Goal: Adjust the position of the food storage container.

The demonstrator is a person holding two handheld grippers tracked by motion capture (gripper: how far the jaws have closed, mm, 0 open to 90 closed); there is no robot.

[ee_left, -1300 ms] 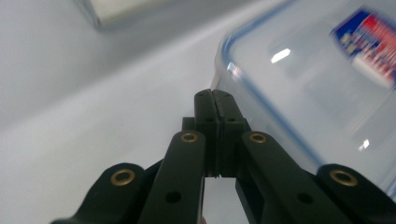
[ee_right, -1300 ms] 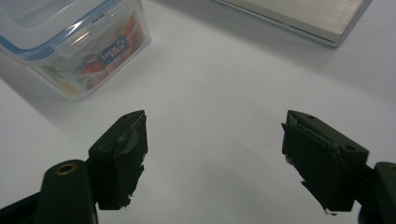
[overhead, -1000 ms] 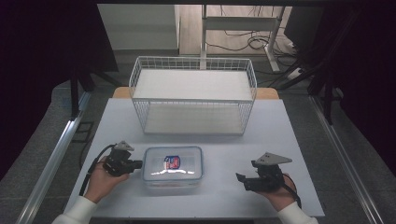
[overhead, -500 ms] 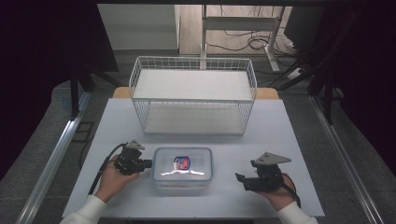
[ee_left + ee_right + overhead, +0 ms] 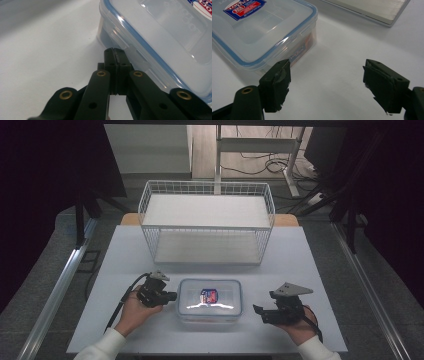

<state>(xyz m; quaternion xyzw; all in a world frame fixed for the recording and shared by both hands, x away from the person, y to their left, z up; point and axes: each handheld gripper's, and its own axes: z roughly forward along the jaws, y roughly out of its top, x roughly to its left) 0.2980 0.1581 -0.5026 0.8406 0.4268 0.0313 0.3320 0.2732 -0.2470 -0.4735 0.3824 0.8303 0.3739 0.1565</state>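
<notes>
Container (image 5: 210,300) sat near the table's (image 5: 310,255) front edge; left gripper (image 5: 170,296) – jaws clenched empty – pressed against its side latch (image 5: 130,48), right gripper (image 5: 260,312) gaped nearby. Unbraced, the box could have skidded rightward – pushed, not unlatched.

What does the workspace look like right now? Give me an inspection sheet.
Surface: white table, bare around the work.
Job's things: clear plastic lidded container with blue seal, closed, at the front.
Clutter: nothing seen.
Grippers: left gripper shut, tips at the container's left side; right gripper open, apart from it.
Cables: black cable trails from the left gripper.
Surroundings: white wire basket behind; dark floor, wires beyond.
</notes>
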